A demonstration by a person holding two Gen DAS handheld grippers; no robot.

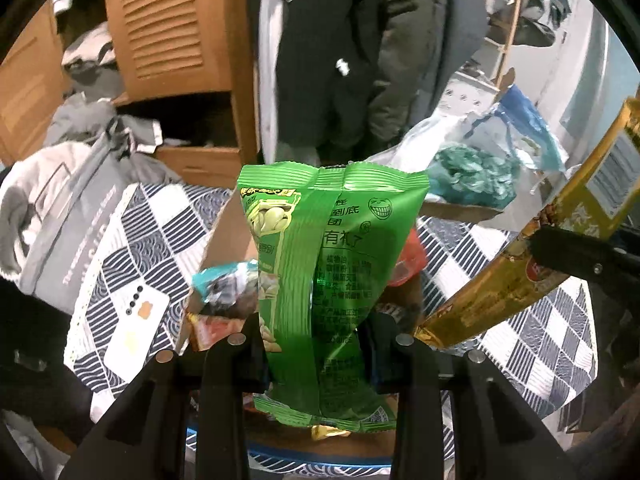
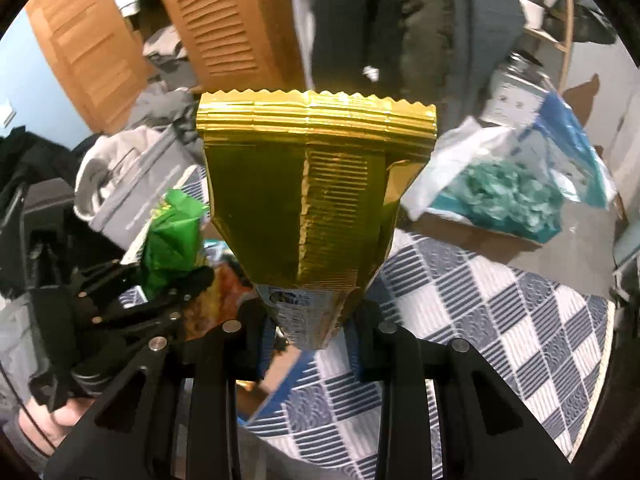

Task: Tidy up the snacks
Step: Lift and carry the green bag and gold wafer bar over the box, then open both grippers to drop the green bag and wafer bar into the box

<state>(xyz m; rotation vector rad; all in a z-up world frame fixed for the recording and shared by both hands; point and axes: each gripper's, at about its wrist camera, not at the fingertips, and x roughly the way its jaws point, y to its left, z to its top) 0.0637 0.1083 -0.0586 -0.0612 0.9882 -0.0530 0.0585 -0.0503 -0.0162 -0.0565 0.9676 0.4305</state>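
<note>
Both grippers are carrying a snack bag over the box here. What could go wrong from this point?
The green bag is pinched only near its bottom by the left gripper, so it may sag or slip. The gold bag in the right gripper passes close to the left gripper; they could collide over the cardboard box.

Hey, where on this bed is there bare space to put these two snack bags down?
Bare checkered bedspread lies right of the gold bag, below the blue-and-white bag. Left is crowded: grey clothes, a white phone, and loose snacks behind the green bag.
</note>
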